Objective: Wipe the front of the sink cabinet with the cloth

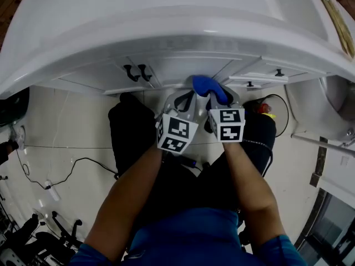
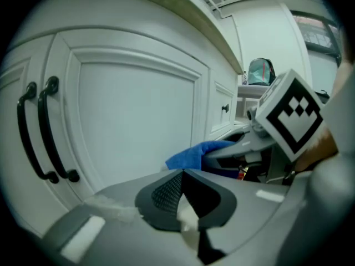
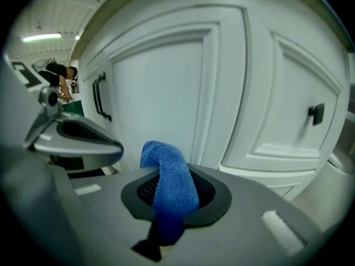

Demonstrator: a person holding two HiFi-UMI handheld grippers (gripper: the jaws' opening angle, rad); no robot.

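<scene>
Right tongs point(image 3: 173, 195) tight on blue cloth point(image 3: 162, 158), long axis toward cabinet front point(image 3: 158, 90); left tongs point(image 2: 184, 197) together, empty.

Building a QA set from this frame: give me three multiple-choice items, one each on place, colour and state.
1. Where is the cloth?
A. on the floor
B. in the right gripper
C. on the sink top

2. What colour are the cabinet handles?
A. black
B. gold
C. white

3. How do the left gripper jaws stand?
A. wide apart
B. shut on the cloth
C. together, empty

Key: B, the right gripper view shows its jaws clamping it; A, they read dark against the white cabinet; C, the left gripper view shows the jaws meeting with nothing between them.
</scene>
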